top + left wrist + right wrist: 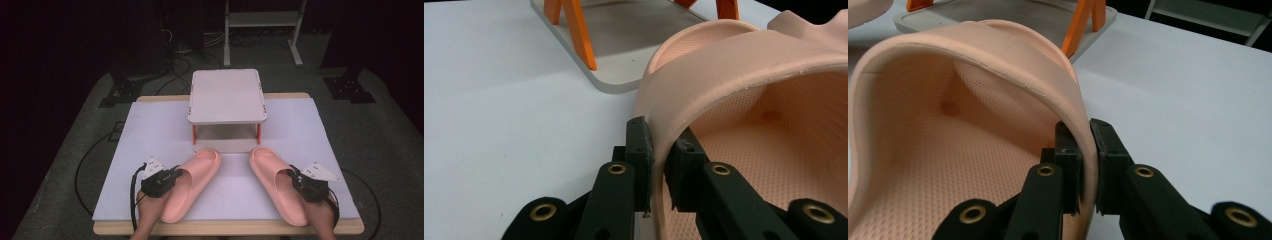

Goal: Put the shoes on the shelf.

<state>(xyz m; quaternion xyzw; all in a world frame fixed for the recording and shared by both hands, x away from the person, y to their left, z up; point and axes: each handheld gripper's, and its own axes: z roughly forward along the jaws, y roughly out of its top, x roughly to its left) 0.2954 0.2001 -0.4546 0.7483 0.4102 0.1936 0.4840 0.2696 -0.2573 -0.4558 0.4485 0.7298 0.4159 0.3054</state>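
Each tool is clenched on a slipper's strap edge: left tool (658,150) on the left slipper (192,182), right tool (1087,145) on the right slipper (277,187).

Two salmon-pink slippers (192,182) with finely dotted insoles lie at five and seven o'clock on a pale lavender table mat (150,130). The rack (227,95) at twelve is off-white with orange legs. Both grippers' jaws are black.

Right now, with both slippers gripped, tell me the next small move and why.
Probably lift both a little. The left gripper pinches the left slipper's strap edge, the right gripper the right slipper's; both soles lie on the white mat, toes toward the low shelf.
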